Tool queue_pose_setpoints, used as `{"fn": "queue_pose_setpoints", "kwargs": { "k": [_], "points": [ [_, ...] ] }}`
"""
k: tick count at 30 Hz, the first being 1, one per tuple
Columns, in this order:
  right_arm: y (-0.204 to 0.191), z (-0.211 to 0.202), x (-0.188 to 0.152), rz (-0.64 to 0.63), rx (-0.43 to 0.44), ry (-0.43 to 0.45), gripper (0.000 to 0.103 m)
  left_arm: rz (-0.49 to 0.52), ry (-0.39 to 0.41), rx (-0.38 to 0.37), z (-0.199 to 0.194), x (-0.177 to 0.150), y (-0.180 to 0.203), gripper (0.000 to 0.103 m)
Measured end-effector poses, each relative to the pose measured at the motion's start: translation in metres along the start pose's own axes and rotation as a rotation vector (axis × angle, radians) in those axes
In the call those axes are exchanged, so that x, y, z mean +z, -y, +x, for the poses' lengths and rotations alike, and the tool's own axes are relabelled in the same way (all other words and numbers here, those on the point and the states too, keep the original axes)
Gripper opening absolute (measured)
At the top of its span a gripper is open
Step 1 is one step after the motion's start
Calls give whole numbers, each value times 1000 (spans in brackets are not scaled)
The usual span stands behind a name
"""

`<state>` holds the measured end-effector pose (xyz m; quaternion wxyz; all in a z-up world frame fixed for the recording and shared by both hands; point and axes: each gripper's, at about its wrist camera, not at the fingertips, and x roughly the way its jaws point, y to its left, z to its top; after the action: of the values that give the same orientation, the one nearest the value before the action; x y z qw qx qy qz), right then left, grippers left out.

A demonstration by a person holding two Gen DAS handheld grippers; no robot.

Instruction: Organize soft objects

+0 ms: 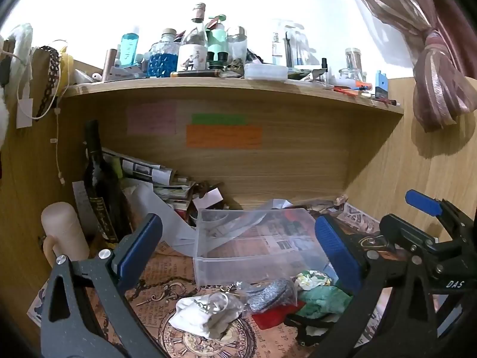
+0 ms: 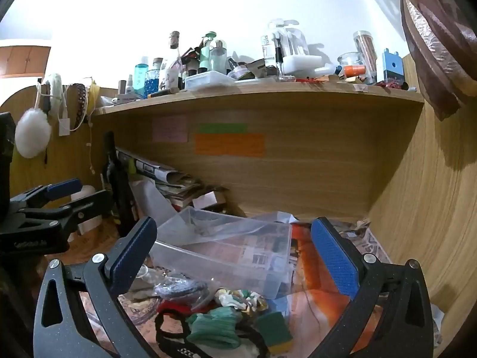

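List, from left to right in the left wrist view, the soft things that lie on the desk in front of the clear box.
white sock → grey item in a clear bag → red cloth → green cloth

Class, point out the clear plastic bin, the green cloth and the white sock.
Clear plastic bin (image 1: 253, 271), left wrist view, front wall.
Green cloth (image 2: 214, 325), right wrist view, middle of bundle.
White sock (image 1: 193, 316), left wrist view, its middle.
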<state>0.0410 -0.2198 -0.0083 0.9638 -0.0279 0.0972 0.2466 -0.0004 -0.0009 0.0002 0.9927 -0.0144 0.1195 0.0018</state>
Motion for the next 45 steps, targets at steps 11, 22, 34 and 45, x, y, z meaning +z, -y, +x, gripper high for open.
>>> {"fn": "queue_pose_setpoints", "kwargs": {
  "k": [11,22,34,45],
  "points": [
    [-1,0,1,-1,1,0,103,-21,-4,10,0,1,0,103],
    [1,2,1,16,6,-2,103,-15,-9,4,5,-6,5,103],
    [0,0,2,20,4,0,103,-11,-1,2,4,-9,8,103],
    [0,-1,3,31,5,6,103,-12,-4,-2,3,-8,8,103]
  ]
}}
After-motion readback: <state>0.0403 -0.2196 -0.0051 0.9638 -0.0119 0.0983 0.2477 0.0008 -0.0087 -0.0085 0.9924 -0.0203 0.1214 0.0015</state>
